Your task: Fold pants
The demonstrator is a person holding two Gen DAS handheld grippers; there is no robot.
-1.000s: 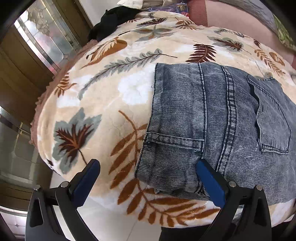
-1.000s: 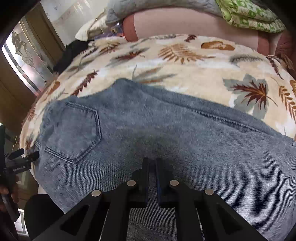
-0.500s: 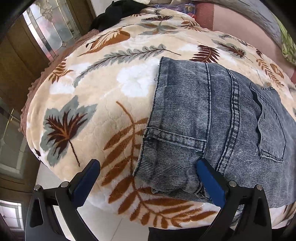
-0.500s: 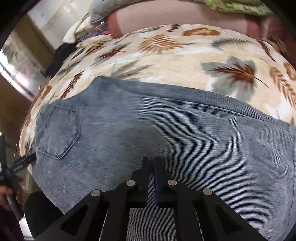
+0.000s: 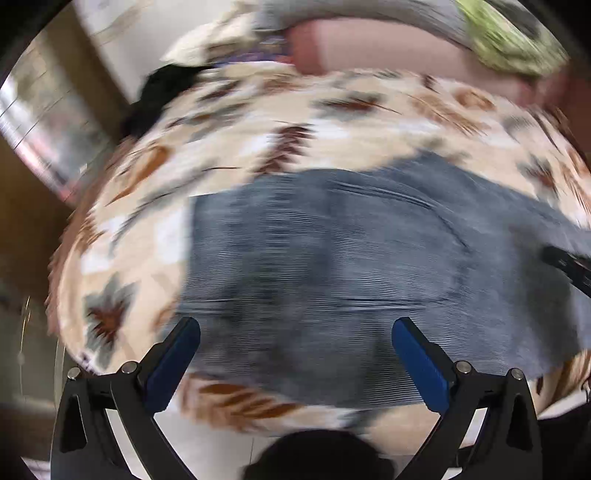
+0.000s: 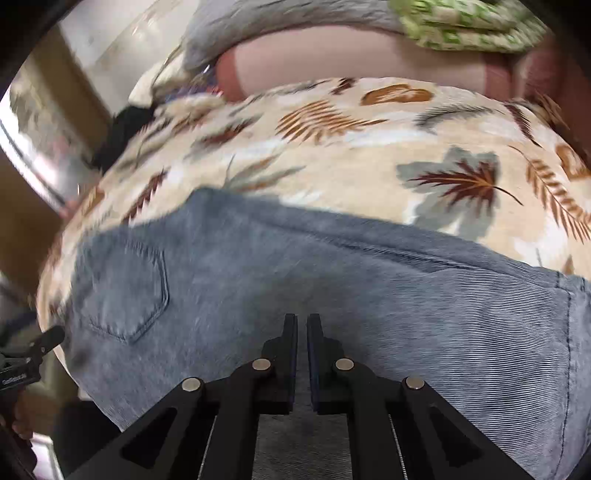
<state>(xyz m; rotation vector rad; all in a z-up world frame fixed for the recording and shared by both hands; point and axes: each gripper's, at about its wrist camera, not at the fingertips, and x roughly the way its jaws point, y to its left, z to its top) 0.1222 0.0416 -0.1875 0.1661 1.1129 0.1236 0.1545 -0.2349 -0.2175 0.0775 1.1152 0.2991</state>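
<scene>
Grey-blue denim pants (image 5: 325,266) lie flat on a leaf-print blanket (image 5: 332,122), folded lengthwise with a back pocket (image 6: 122,284) facing up. The left wrist view is motion-blurred. My left gripper (image 5: 295,332) is open, its blue pads (image 5: 417,354) spread wide above the near edge of the pants, holding nothing. My right gripper (image 6: 302,332) is shut with its jaws nearly touching, low over the middle of the pants (image 6: 369,302); no cloth shows between the tips. The right gripper's tip also shows at the right edge of the left wrist view (image 5: 565,264).
The blanket (image 6: 351,147) covers a rounded bed or sofa. A pink cushion (image 6: 351,55) and green patterned cloth (image 6: 461,26) lie at the back. A black garment (image 5: 166,85) sits at the far left corner. A glass door (image 5: 33,122) stands left.
My left gripper has swung quickly to the right, from the waistband corner toward the middle of the pants, blurring its view. My right gripper stays shut over the pants with a small shift.
</scene>
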